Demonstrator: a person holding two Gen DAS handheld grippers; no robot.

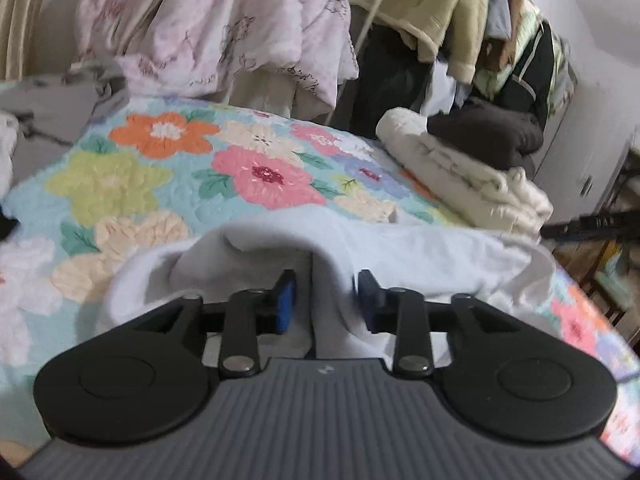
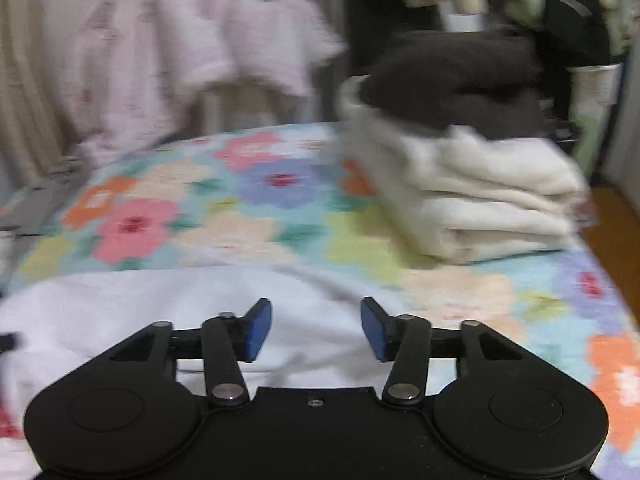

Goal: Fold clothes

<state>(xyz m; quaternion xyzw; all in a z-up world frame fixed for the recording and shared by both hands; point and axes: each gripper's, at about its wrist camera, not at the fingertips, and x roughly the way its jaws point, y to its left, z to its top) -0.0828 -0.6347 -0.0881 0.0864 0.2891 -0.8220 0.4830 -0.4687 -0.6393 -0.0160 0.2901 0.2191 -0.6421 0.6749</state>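
Observation:
A white garment (image 1: 420, 256) lies crumpled on the floral bedspread (image 1: 160, 184), close in front of me. In the left wrist view a raised fold of it stands between the blue pads (image 1: 286, 300) of my left gripper (image 1: 327, 300). The jaws are a little apart, with a gap beside the left pad, so the cloth is not pinched. In the right wrist view my right gripper (image 2: 316, 328) hovers open just above the same white garment (image 2: 120, 312), which is spread flat there. Nothing is between its fingers.
A stack of folded cream clothes (image 2: 480, 200) with a dark brown garment (image 2: 452, 80) on top sits at the bed's far right. A pink quilt (image 1: 224, 20) and hanging clothes (image 1: 440, 8) are behind. Grey cloth (image 1: 48, 112) lies at the left. The bed edge and wooden floor (image 2: 612, 220) are at the right.

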